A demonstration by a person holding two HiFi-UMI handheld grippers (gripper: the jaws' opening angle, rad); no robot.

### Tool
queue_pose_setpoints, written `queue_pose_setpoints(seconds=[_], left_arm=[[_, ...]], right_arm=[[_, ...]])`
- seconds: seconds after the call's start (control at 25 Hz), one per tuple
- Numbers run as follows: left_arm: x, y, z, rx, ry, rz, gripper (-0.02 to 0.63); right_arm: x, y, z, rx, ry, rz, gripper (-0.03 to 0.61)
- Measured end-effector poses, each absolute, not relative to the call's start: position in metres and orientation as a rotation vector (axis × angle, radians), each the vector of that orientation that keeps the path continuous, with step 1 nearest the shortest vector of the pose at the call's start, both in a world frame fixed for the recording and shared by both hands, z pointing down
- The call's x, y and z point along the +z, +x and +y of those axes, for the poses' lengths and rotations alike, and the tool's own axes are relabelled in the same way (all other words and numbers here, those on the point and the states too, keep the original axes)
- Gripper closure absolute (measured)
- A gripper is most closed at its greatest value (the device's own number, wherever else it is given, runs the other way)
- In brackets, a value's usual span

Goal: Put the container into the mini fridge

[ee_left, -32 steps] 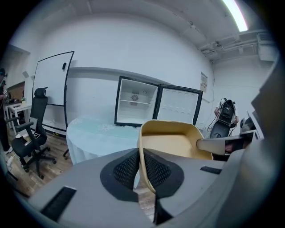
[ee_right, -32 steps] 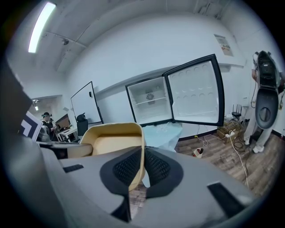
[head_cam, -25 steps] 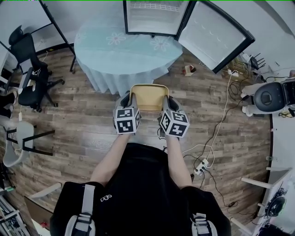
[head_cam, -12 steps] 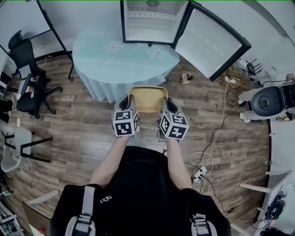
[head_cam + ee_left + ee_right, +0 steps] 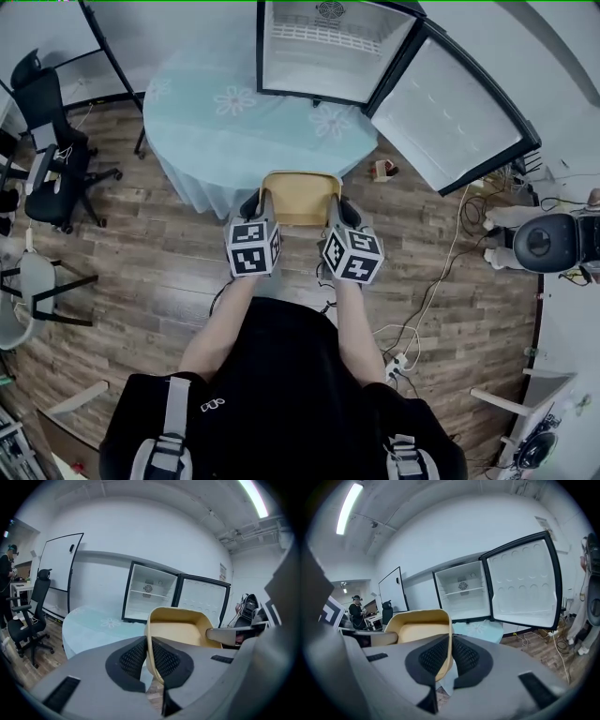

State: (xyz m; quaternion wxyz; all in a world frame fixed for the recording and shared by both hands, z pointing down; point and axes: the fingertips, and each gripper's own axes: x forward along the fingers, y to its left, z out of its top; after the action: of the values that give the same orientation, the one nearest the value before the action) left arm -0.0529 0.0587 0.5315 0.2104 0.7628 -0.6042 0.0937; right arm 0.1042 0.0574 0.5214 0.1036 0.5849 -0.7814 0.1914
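Tan, open-topped container (image 5: 300, 199), carried in the air in front of the body, just short of the round table and well apart from the fridge. Looks like thin moulded plastic: smooth, matte, rounded at the corners, empty as far as visible. Probably light and fairly stiff, though liable to flex or slip at the thin side walls under a hard pinch. Best taken by the two opposite walls, as now, and kept level.

Left gripper (image 5: 149, 654) clamped on the left wall, ribbed black pads pressing one inside and one outside. Right gripper (image 5: 451, 654) pinched likewise on the right wall.

Beyond, a round table (image 5: 206, 122) draped in pale blue cloth with white flower prints, soft and folded where hanging. At its far side, seemingly on it, the mini fridge (image 5: 328, 52): white-lined, one shelf, black-framed door (image 5: 450, 112) swung wide. Below, wood-plank floor (image 5: 159, 272); at left, a black office chair (image 5: 39, 98).
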Motion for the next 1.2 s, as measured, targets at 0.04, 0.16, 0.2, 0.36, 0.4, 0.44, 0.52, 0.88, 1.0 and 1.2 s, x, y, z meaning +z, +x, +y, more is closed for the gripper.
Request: queue_pose_setpoints(seconds=[0.04, 0.16, 0.2, 0.36, 0.4, 0.44, 0.52, 0.88, 1.0, 1.2], left_arm=[[0.533, -0.055, 0.048, 0.267, 2.117, -1.677, 0.604], [0.534, -0.063, 0.018, 0.281, 2.106, -1.67, 0.601], [0.534, -0.067, 0.008, 0.279, 2.098, -1.671, 0.6], [0.536, -0.078, -0.043, 0.268, 2.081, -1.66, 0.603], [0.535, -0.077, -0.056, 0.264, 2.089, -1.652, 0.603], [0.532, -0.076, -0.07, 0.26, 2.099, -1.647, 0.603], [0.525, -0.076, -0.096, 0.247, 2.117, -1.641, 0.6], [0.511, -0.084, -0.177, 0.212, 2.152, -1.636, 0.6], [0.506, -0.08, -0.19, 0.223, 2.178, -1.634, 0.597], [0.5, -0.079, -0.204, 0.233, 2.182, -1.645, 0.595]], right_arm=[[0.524, 0.102, 0.047, 0.575, 1.72, -2.303, 0.555], [0.528, 0.094, 0.016, 0.6, 1.711, -2.293, 0.555], [0.528, 0.09, 0.005, 0.596, 1.706, -2.289, 0.555], [0.524, 0.079, -0.045, 0.562, 1.687, -2.273, 0.555], [0.522, 0.079, -0.058, 0.556, 1.692, -2.268, 0.555], [0.519, 0.08, -0.071, 0.548, 1.7, -2.263, 0.555], [0.512, 0.08, -0.097, 0.529, 1.716, -2.26, 0.555], [0.497, 0.072, -0.174, 0.482, 1.741, -2.269, 0.554], [0.495, 0.076, -0.187, 0.49, 1.763, -2.275, 0.555], [0.493, 0.078, -0.201, 0.501, 1.766, -2.287, 0.555]])
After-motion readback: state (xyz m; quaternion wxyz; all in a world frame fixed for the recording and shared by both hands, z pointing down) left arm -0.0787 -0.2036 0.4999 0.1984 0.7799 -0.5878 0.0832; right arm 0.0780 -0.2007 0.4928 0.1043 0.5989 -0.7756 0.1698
